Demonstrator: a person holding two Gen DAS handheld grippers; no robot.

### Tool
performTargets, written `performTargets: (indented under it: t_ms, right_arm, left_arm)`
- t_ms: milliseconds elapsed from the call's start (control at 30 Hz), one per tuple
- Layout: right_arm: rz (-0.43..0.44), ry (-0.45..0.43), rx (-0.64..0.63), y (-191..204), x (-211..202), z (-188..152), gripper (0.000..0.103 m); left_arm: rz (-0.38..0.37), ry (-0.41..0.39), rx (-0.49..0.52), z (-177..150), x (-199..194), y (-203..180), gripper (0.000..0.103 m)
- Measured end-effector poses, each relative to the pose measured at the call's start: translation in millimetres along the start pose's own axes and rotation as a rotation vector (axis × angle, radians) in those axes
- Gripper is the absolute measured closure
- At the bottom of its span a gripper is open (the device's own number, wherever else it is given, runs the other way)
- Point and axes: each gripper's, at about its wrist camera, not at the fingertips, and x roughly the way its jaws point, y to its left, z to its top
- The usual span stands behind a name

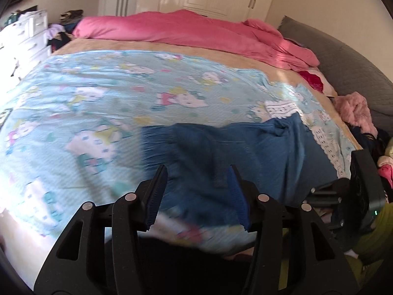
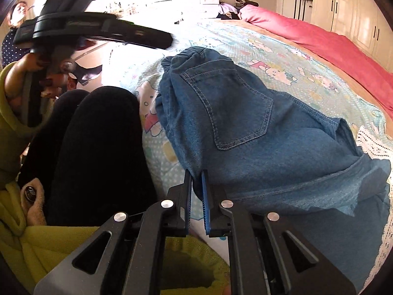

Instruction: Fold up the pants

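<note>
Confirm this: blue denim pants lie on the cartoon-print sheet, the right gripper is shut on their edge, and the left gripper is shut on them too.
Wrong about the left gripper: the left wrist view shows its jaws spread wide above the pants, gripping nothing. The rest holds: the pants lie on the cartoon-print sheet, and the right gripper pinches their edge.

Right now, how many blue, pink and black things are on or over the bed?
Blue: 2, the blue denim pants and pale blue cartoon-print sheet.
Pink: 1, the pink quilt.
Black: 2, the left gripper and right gripper.
Total: 5
</note>
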Motion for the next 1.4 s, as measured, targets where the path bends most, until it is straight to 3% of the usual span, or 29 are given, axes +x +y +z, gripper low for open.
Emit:
performTargets:
  t_ms: [67, 167, 300, 433, 533, 767, 833, 1167, 1233, 1400]
  right_arm:
    - [0.032, -0.002, 0.012, -1.4, -7.4, -0.9, 0.094]
    - [0.047, -0.073, 0.014, -4.8, -29.1, 2.1, 0.091]
    - [-0.005, -0.136, 0.079, -24.3, -41.4, 9.6, 0.072]
    - [-0.022, -0.048, 0.144, -31.8, -14.7, 12.1, 0.071]
    - [-0.031, 0.077, 0.163, -28.1, 15.2, 2.3, 0.067]
    - [-0.001, 0.043, 0.211, -31.7, 4.1, 3.8, 0.065]
    - [-0.012, 0.013, 0.208, -32.2, -7.7, 5.9, 0.059]
    - [-0.132, -0.113, 0.271, -64.8, -72.9, -0.6, 0.056]
    - [-0.164, -0.132, 0.289, -77.5, -81.5, -2.0, 0.038]
    - [-0.227, -0.173, 0.326, -94.7, -97.7, -3.7, 0.037]
  left_arm:
    - [0.011, 0.036, 0.020, -1.6, 16.8, -5.7, 0.061]
    - [0.072, 0.103, 0.049, -13.6, 40.1, -6.7, 0.061]
    - [0.095, 0.119, 0.080, -23.9, 45.5, -10.7, 0.061]
    - [0.093, 0.117, 0.079, -26.4, 44.7, -10.3, 0.061]
    - [0.087, 0.115, 0.075, -28.5, 42.5, -8.0, 0.061]
    - [0.079, 0.098, 0.057, -27.2, 40.2, -5.9, 0.061]
    - [0.080, 0.087, 0.047, -27.0, 34.8, -4.9, 0.061]
    - [0.084, -0.011, 0.049, -18.6, -1.6, -17.7, 0.044]
    - [0.081, -0.018, 0.057, -16.6, -4.3, -22.7, 0.040]
    - [0.067, -0.031, 0.082, -14.1, -8.8, -37.3, 0.030]
